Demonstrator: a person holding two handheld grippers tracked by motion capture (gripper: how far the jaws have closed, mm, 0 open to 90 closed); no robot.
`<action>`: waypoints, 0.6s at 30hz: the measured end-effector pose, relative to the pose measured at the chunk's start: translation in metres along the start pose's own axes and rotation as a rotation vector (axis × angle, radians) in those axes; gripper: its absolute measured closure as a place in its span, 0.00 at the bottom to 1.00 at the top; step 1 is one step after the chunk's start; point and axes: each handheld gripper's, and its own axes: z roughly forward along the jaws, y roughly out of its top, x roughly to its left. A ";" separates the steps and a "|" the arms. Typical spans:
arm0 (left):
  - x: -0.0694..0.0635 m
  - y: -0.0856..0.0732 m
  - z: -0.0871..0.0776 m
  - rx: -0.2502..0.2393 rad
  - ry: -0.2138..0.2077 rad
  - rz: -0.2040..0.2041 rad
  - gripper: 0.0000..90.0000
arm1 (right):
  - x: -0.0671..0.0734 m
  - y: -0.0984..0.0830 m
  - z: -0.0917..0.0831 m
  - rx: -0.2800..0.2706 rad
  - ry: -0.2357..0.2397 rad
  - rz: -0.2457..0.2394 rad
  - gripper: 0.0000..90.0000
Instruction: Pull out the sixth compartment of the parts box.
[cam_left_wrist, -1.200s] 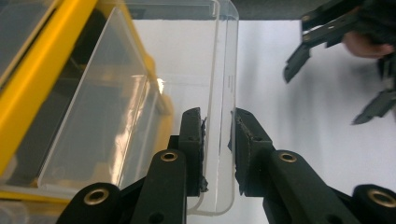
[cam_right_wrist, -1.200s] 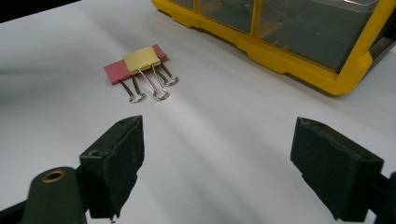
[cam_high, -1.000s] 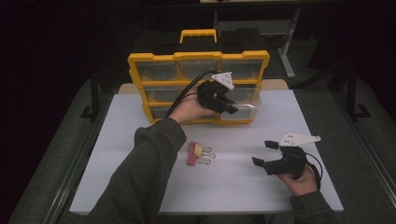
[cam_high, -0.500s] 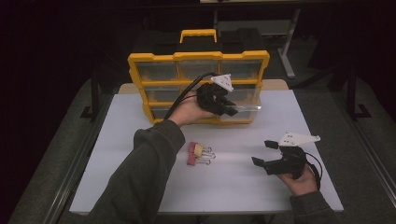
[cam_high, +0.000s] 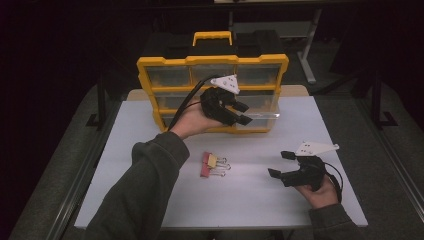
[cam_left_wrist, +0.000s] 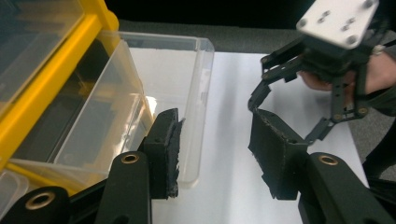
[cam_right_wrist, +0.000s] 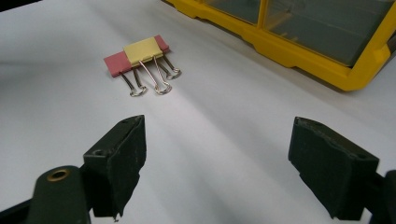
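Noting state at the organiser: the left claw (cam_high: 239, 112) sits just in front of the yellow drawer cabinet (cam_high: 210, 62), level with a clear drawer (cam_high: 260, 116) that stands pulled out of the bottom row. Its jaws have just been opening and now stand parted, with nothing pressed between them; in the left gripper view the drawer's (cam_left_wrist: 140, 93) front rim lies just beyond the left-hand pad, beside it rather than inside the gap. The drawer looks empty.

The right claw (cam_high: 280, 164) rests low over the white counter (cam_high: 125, 140), jaws wide apart and empty.

Two binder clips (cam_high: 214, 165), one red and one yellow, lie together on the counter, ahead of the right claw and slightly to its left, well apart from it. From the left claw they lie below and behind, toward the person. The right claw is judged the nearer one. Their long axis, spine to wire handles, runs roughly across the right claw's line of approach.

The right gripper view shows the clips (cam_right_wrist: 140, 53) with wire handles pointing toward the claw, detail too small in the high view. The high view alone gives both hands' spacing and the open drawer's place in the cabinet.

Judgement: next is a pick of a clip, then the drawer.
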 end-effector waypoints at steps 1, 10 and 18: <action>-0.001 0.000 -0.003 -0.004 0.010 -0.001 0.57 | 0.000 0.000 0.001 0.002 0.000 0.002 0.20; -0.007 -0.011 -0.026 -0.040 0.025 -0.006 0.57 | -0.002 0.001 0.004 0.015 -0.004 0.006 0.19; -0.018 -0.031 -0.054 -0.090 0.056 -0.052 0.58 | -0.004 0.001 0.001 0.004 -0.004 0.014 0.20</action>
